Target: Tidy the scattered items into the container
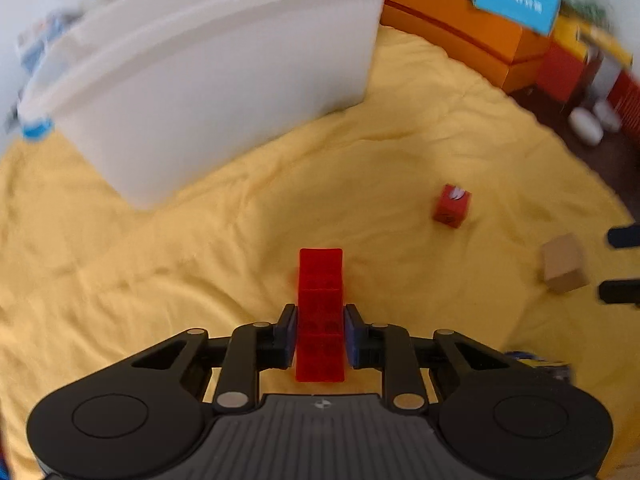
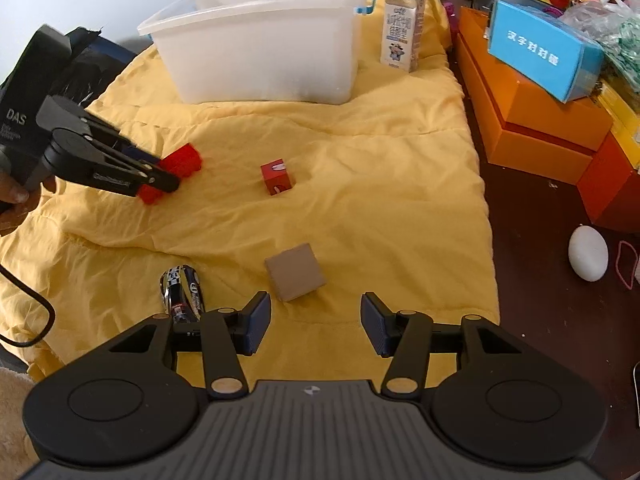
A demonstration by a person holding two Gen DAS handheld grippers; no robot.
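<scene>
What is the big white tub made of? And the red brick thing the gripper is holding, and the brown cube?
The white tub looks like plastic: smooth, slightly see-through walls with a molded rim. The red brick, clamped in the left gripper, also looks like plastic: glossy, translucent, with molded studs. The brown cube is matte and dull; probably cardboard or wood, hard to tell which.

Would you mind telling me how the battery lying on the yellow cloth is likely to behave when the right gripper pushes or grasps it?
The battery is a cylinder lying on its side, so it will probably roll if nudged sideways. Its glossy wrap looks slippery. The rumpled yellow cloth may slow any roll. The right gripper is open nearby.
</scene>
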